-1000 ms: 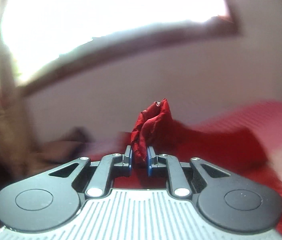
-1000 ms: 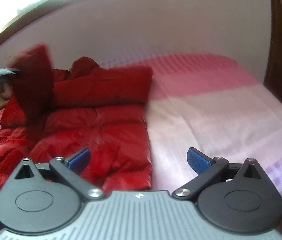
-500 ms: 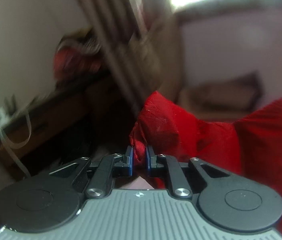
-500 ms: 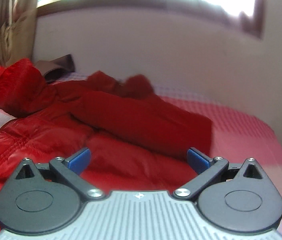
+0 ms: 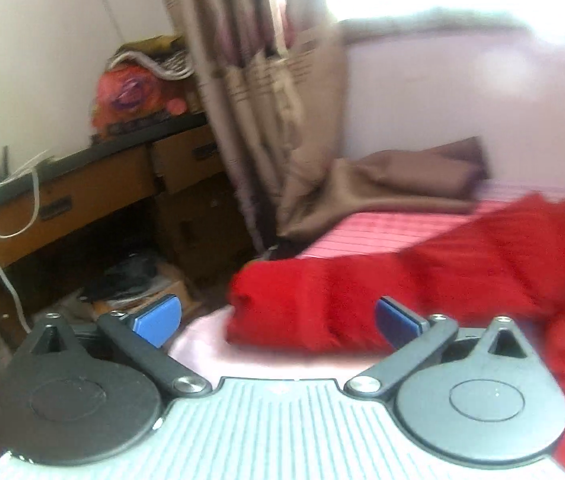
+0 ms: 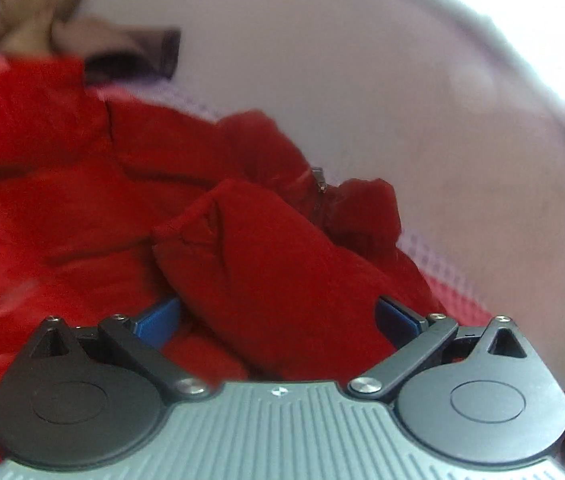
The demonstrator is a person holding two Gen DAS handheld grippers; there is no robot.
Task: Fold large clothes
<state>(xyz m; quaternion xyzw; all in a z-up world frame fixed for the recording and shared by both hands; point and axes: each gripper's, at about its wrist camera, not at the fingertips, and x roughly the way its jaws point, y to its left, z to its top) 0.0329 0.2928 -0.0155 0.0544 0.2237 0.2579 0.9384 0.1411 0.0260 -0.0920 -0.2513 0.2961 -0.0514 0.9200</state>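
Note:
A red puffer jacket point(image 5: 462, 264) lies on a pink striped bed point(image 5: 382, 228). In the left wrist view one sleeve stretches out to the left, its cuff point(image 5: 266, 312) lying flat near the bed's edge. My left gripper point(image 5: 278, 318) is open and empty just in front of that cuff. In the right wrist view the jacket point(image 6: 62, 184) fills the left side, with the other sleeve point(image 6: 282, 272) folded across it and the zipper point(image 6: 318, 184) at the collar. My right gripper point(image 6: 278, 316) is open, low over this sleeve, its jaws either side of it.
A wooden desk point(image 5: 82, 192) with drawers and clutter stands left of the bed. A brown curtain point(image 5: 274, 112) hangs by it. A folded brown cloth point(image 5: 414, 176) lies at the head of the bed. A white wall point(image 6: 402, 100) runs behind the bed.
My left gripper has opened and let go of the sleeve cuff, which now lies on the bed. My right gripper has moved down close over the other sleeve, still open.

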